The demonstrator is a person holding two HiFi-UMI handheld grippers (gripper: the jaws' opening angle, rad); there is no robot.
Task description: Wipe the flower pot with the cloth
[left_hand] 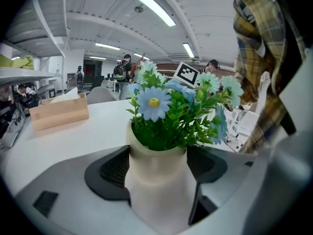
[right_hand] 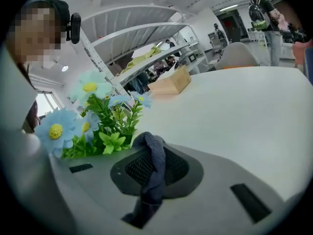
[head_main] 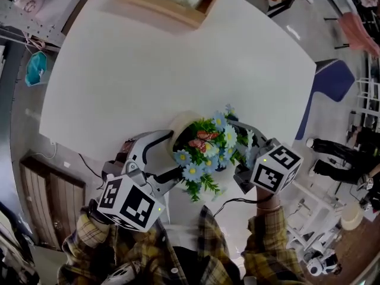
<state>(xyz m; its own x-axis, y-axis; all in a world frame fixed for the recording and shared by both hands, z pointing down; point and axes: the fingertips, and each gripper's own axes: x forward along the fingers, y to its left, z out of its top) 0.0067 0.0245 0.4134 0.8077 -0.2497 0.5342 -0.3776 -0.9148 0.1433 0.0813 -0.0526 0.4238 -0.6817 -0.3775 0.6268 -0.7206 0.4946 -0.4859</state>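
A cream flower pot [left_hand: 159, 187] with blue daisies and green leaves [head_main: 208, 150] stands near the front edge of the white table [head_main: 148, 70]. My left gripper [head_main: 173, 154] is shut on the pot, one dark pad [left_hand: 111, 173] pressed on each side of its body. A dark blue-grey cloth [right_hand: 154, 163] is pinched in my right gripper [head_main: 240, 153], which is shut on it. That gripper sits just right of the flowers [right_hand: 98, 126], close to the leaves. I cannot tell whether the cloth touches the pot. Foliage hides the pot's right side in the head view.
A wooden tray [head_main: 172, 2] holding white material stands at the table's far edge. A blue chair [head_main: 329, 82] is off the table's right side. People walk in the background [left_hand: 120, 72]. The table's front edge lies right under my arms.
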